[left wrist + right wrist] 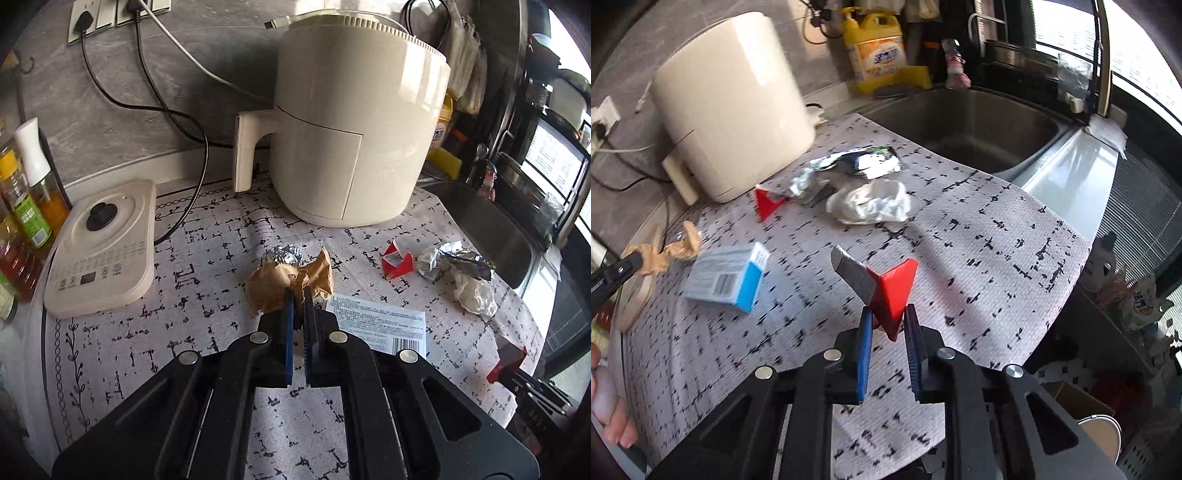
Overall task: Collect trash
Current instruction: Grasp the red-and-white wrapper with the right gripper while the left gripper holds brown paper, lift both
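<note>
Patterned tabletop [997, 236] holds scattered trash; left gripper [300, 295] pinches brown paper [273, 284], right gripper [888, 314] clamps red carton [894, 291]. Lift both straight, keeping grips firm.

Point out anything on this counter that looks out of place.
Litter lies loose on the patterned mat in front of the air fryer: crumpled tissue, torn foil wrappers, a torn red carton scrap and a blue-and-white box on its side.

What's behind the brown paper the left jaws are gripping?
A crumpled foil ball sits right behind the brown paper, on the patterned mat. Its lower part is covered by the paper, so contact can't be judged.
</note>
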### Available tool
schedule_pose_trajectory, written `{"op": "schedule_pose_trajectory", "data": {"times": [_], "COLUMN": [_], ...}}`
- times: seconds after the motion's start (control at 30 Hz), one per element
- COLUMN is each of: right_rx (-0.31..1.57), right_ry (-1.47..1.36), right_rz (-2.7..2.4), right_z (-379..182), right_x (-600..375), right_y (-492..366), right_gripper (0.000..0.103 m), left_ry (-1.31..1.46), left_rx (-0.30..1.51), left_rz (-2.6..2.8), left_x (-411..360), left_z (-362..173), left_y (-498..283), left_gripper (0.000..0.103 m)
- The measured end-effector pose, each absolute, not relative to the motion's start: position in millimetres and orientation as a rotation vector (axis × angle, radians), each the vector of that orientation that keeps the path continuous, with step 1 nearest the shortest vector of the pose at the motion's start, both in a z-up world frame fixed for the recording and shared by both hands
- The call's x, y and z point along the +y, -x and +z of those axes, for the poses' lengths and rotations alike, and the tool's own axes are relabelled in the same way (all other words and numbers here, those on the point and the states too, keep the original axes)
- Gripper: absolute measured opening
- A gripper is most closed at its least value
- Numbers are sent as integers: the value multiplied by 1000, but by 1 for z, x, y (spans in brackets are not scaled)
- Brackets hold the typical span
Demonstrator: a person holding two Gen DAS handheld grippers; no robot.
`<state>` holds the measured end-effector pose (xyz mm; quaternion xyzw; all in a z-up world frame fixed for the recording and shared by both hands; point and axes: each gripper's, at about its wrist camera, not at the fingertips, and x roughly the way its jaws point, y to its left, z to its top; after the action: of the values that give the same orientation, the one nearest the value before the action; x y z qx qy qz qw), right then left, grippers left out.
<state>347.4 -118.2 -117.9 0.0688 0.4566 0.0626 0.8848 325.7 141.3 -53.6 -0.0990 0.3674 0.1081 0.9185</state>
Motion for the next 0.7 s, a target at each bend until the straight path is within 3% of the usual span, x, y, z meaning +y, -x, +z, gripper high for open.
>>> {"op": "schedule_pose_trajectory", "data": {"times": [0.7], "right_rx": [878], "right_ry": [-189], "right_rz": [149], "right_z": [-80], "right_x": [-216], "right_y": [-242], "right_gripper": [17], "left_ry": [182], "left_rx": [739], "left_rz": [106], "left_x": [30], "left_z": [-38], "left_y": [-261], "left_gripper": [5]}}
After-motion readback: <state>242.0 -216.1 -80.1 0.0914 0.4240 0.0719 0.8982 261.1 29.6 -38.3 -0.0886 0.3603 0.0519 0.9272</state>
